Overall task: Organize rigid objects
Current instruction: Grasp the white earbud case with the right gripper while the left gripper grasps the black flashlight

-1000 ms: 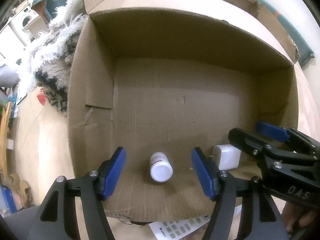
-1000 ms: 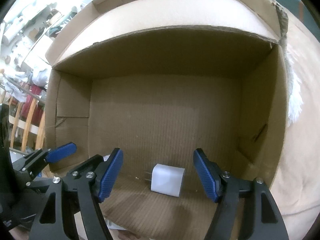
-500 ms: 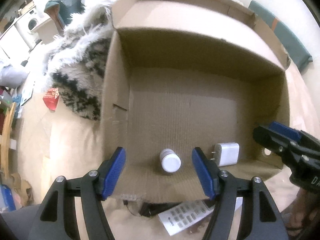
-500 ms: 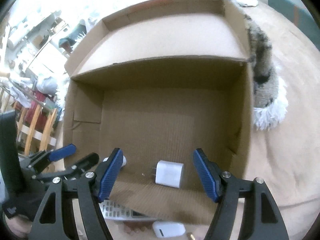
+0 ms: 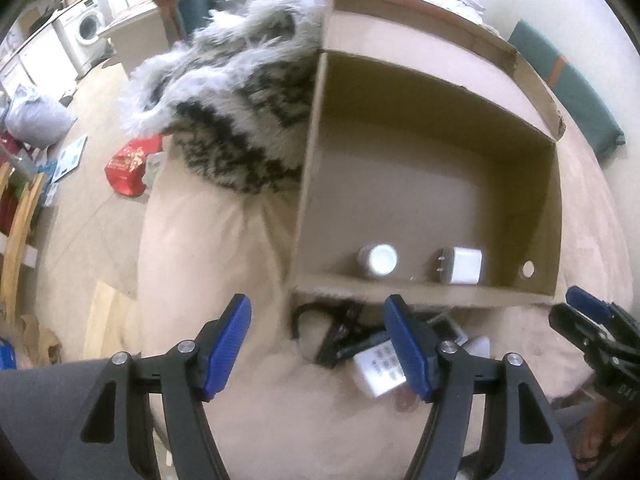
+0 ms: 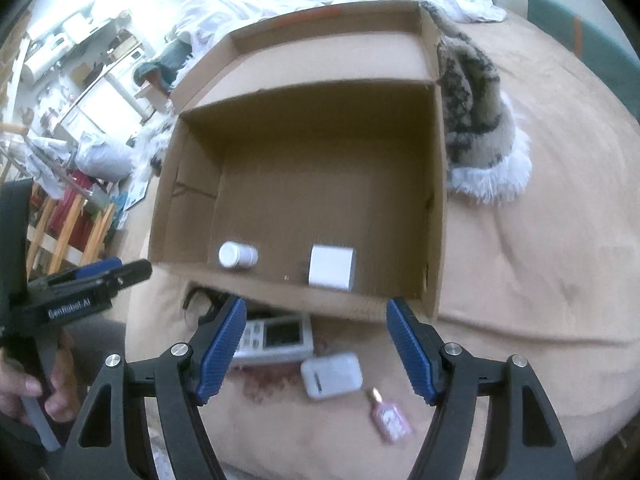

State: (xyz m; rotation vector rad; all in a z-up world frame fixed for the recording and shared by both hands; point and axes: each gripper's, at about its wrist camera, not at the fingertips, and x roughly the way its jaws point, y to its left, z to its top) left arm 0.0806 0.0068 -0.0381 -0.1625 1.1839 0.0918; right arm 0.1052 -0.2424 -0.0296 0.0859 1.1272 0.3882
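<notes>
An open cardboard box (image 5: 436, 152) (image 6: 320, 152) sits on a beige bed. Inside, by its near wall, lie a white pill bottle (image 5: 378, 260) (image 6: 237, 255) and a white charger cube (image 5: 462, 266) (image 6: 332, 267). In front of the box lie a remote control (image 6: 276, 336) (image 5: 378, 368), a white earbud case (image 6: 331, 375), a small pink item (image 6: 388, 418) and a black cable (image 5: 320, 320). My left gripper (image 5: 320, 348) is open and empty above the bed before the box. My right gripper (image 6: 314, 350) is open and empty above the remote and case.
A shaggy grey and black throw (image 5: 240, 120) (image 6: 476, 120) lies against the box's side. A red packet (image 5: 130, 164) and clutter are on the floor at the left. A green cushion (image 5: 568, 92) lies at the far right.
Both grippers have pulled back and up out of the box, staying open. The bottle and charger remain inside. The items in front of the box have come into view.
</notes>
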